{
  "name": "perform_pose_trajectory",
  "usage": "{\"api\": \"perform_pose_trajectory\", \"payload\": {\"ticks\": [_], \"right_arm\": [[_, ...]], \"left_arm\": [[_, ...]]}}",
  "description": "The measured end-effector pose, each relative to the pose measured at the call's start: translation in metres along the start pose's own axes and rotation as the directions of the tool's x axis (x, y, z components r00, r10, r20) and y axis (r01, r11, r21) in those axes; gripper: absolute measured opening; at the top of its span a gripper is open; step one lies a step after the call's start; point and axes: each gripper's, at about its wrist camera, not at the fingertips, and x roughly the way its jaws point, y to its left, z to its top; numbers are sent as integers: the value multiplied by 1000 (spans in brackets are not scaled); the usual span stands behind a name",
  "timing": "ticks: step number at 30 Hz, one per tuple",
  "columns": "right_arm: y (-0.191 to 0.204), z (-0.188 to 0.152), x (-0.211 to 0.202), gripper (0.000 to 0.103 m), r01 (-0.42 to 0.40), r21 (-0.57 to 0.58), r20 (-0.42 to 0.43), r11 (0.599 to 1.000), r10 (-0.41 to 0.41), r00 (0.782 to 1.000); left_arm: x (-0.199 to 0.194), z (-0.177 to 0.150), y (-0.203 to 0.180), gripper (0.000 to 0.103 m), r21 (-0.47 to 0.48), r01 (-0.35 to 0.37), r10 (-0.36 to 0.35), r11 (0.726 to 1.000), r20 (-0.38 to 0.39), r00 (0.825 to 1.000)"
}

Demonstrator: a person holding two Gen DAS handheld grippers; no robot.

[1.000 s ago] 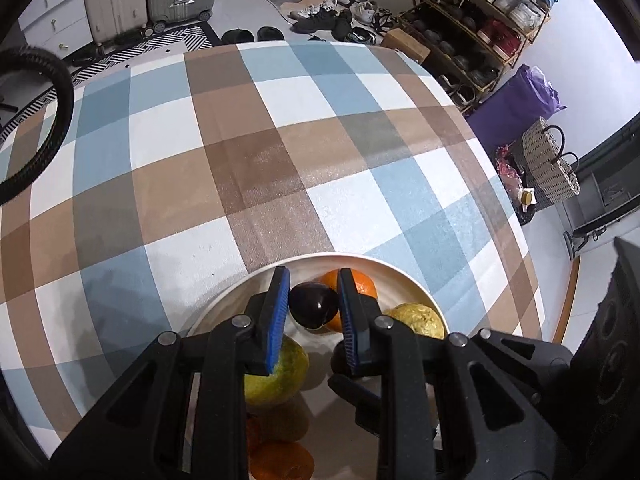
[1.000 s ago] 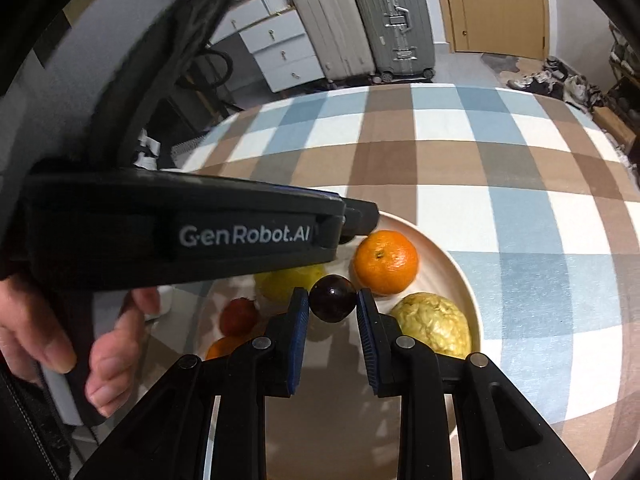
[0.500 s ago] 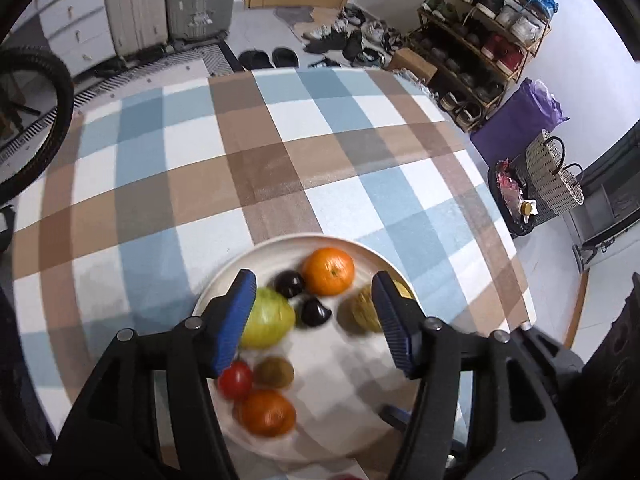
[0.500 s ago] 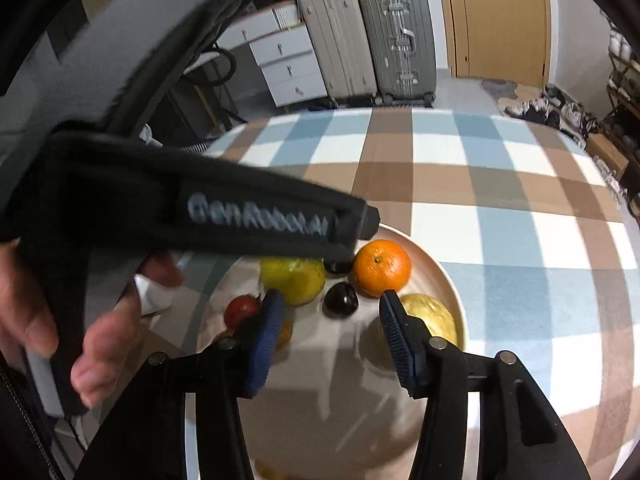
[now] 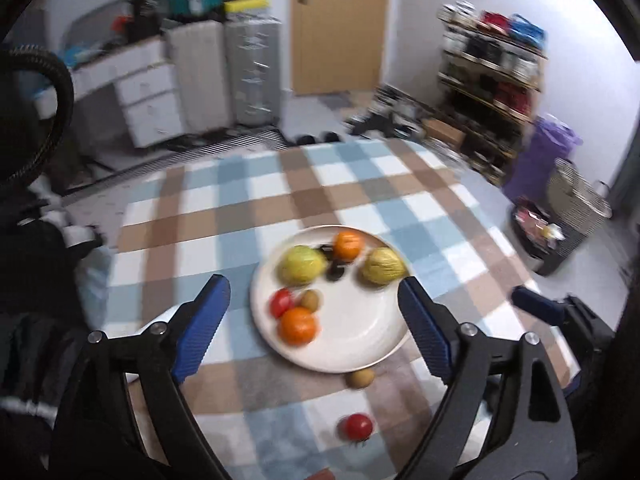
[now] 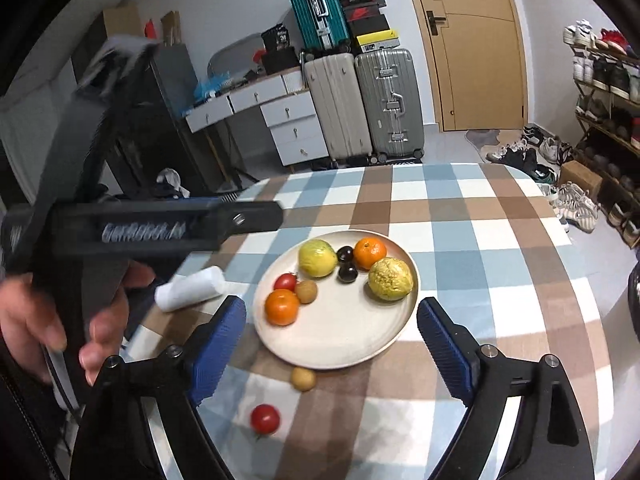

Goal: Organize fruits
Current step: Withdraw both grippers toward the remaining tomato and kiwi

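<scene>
The left gripper (image 5: 314, 312) is seen empty, jaws opening, above the fruit-laden plate (image 5: 360, 344), while in the right view the right gripper (image 6: 331, 334) is likewise opening, and the loose tomato (image 6: 265, 419) could be rolled off the table if nudged.

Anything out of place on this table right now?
Yes: a red tomato and a small brown fruit lie on the tablecloth, off the plate that holds the other fruit.
</scene>
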Motion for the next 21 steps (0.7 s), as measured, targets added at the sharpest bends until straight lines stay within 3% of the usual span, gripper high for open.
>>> {"api": "perform_pose_trajectory", "payload": {"ticks": [1, 3, 6, 11, 16, 21], "right_arm": [[2, -2, -5, 94, -3, 4, 12, 1000, 2, 1000], [4, -7, -14, 98, -4, 9, 39, 1000, 3, 999], [4, -15, -26, 100, 13, 1, 103, 1000, -13, 995], [4, -21, -33, 101, -6, -31, 144, 999, 10, 990], [-1, -25, -33, 102, 20, -21, 148, 1000, -17, 989], [-10, -28, -28, 102, 35, 0, 130, 999, -35, 991]], "left_arm": [[-10, -6, 2, 89, -14, -22, 22, 1000, 31, 999], [-32, -21, 6, 102, -50, -70, 75, 996, 104, 992], [-60, -50, 7, 102, -98, -96, 113, 991, 192, 975], [-60, -82, 10, 102, -124, -89, 109, 988, 164, 980], [-39, -119, 17, 102, -176, -89, 112, 980, 123, 986], [-28, -126, 18, 102, -180, -75, 97, 981, 117, 988]]}}
